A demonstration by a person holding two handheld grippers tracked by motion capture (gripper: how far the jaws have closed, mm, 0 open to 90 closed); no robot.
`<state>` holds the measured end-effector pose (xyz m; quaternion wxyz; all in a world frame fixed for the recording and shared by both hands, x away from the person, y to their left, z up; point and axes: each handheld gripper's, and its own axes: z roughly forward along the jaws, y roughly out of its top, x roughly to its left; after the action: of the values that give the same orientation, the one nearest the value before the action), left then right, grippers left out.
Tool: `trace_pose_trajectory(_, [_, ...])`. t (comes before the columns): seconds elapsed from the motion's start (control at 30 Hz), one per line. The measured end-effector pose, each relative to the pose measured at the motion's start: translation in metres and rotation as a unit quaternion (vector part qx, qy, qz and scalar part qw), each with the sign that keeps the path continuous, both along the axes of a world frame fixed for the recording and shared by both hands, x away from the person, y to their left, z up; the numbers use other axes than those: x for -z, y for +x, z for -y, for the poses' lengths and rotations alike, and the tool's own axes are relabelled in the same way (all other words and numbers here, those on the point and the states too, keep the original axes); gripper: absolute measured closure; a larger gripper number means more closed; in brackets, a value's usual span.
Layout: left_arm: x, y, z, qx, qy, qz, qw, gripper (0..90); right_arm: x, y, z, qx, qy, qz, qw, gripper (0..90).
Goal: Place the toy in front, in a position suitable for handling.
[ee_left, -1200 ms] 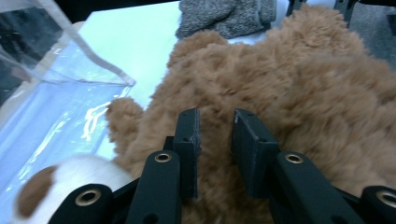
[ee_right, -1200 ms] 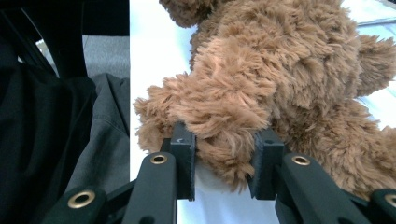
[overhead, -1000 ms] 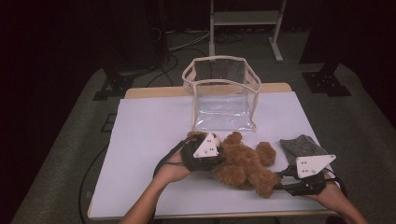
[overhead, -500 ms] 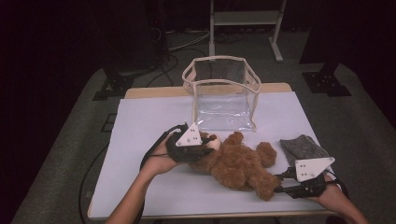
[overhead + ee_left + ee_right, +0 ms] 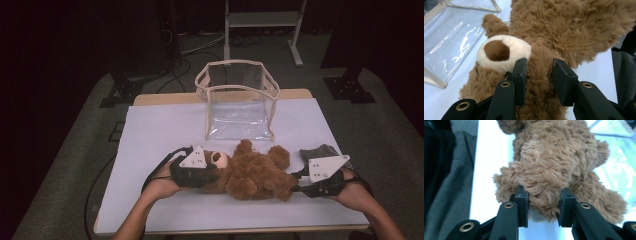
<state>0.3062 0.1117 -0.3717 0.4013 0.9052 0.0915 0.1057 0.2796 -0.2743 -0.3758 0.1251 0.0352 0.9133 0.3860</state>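
High view: a brown, shaggy plush teddy bear (image 5: 252,172) lies on its back across the near half of the white-covered table (image 5: 165,130), head toward the left. The left gripper (image 5: 207,169) sits at the bear's head, the right gripper (image 5: 296,184) at its lower end. A clear plastic pouch with beige trim (image 5: 239,102) stands open just beyond the bear. A grey folded cloth (image 5: 320,151) lies beside the right gripper.

Left gripper view: the black jaws are pinched into the fur of the bear (image 5: 564,32) just below its cream muzzle with dark brown nose (image 5: 497,51); fur bulges between the pads. The pouch (image 5: 451,42) lies at upper left.

Right gripper view: the jaws clamp a tuft of the bear's (image 5: 556,157) leg, fur squeezed between the pads. The grey cloth (image 5: 451,177) lies at left.
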Motion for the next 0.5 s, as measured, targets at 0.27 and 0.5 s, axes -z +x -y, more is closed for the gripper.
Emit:
trace_pose_trajectory(0.27, [0.0, -0.003, 0.003, 0.009, 0.0, -0.006, 0.9999, 62.3, 0.006, 0.005, 0.005, 0.012, 0.012, -0.004, 0.9998, 66.6])
trace_pose_trajectory(0.5, [-0.02, 0.003, 0.0, 0.019, -0.004, 0.009, 0.9998, 58.9, 0.032, -0.01, 0.012, 0.006, 0.04, -0.035, 0.9986, 66.3])
